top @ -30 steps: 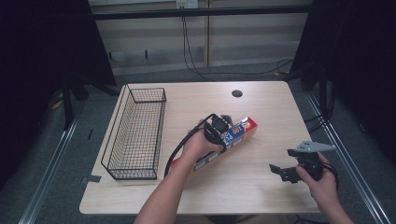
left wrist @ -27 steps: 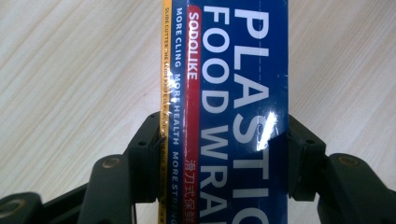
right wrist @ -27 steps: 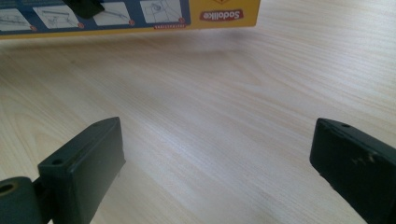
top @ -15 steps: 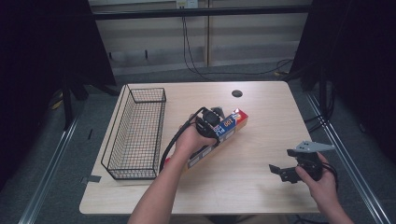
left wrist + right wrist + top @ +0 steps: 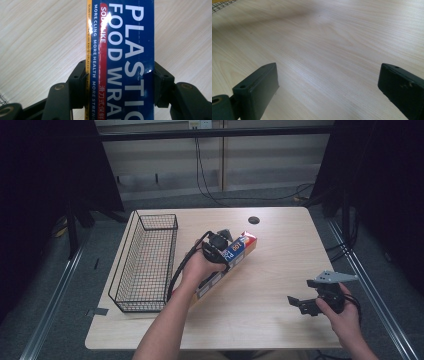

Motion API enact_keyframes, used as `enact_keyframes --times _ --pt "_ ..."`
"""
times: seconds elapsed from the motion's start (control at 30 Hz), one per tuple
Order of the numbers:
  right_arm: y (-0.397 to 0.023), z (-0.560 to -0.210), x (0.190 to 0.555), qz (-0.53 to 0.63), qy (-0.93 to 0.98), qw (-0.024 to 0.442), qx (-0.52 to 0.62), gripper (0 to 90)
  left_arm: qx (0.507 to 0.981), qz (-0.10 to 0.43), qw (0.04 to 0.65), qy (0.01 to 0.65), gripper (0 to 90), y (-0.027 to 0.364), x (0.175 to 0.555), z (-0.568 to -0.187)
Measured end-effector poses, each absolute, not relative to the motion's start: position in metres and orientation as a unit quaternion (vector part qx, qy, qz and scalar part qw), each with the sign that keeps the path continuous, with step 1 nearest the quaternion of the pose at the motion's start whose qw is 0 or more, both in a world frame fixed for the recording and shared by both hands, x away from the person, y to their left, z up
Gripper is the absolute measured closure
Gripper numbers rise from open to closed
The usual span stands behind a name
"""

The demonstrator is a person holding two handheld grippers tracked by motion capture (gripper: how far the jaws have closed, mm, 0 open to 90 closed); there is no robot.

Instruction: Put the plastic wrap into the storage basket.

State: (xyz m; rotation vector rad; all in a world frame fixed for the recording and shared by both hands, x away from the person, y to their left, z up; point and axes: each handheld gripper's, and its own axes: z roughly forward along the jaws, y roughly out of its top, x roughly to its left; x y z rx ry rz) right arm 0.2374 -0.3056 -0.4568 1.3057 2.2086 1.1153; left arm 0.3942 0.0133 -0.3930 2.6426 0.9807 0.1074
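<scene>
A long blue, red and yellow plastic food wrap box (image 5: 241,247) is held above the middle of the table, slanting from near left to far right. My left gripper (image 5: 220,251) is shut across it, and in the left gripper view the box (image 5: 122,55) runs up between the two black jaws, which press on its sides. My right gripper (image 5: 299,304) is low over the table's near right corner, open, with bare wood between its fingers (image 5: 257,87).
A black wire basket (image 5: 145,262) stands along the table's left side, just left of the box. A small round dark grommet (image 5: 254,220) sits at the far edge. Cables hang at the wall behind the wooden table (image 5: 280,255).
My left gripper has carried the box leftward toward the basket. The right gripper has stayed where it was.
</scene>
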Motion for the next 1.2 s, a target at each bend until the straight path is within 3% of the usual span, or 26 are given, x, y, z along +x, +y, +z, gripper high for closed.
enact_keyframes --times 1.2 --pt "-0.303 -0.457 0.237 0.39 0.779 0.171 0.461 2.6 0.888 0.062 0.164 0.425 42.7 0.056 0.404 -0.365"
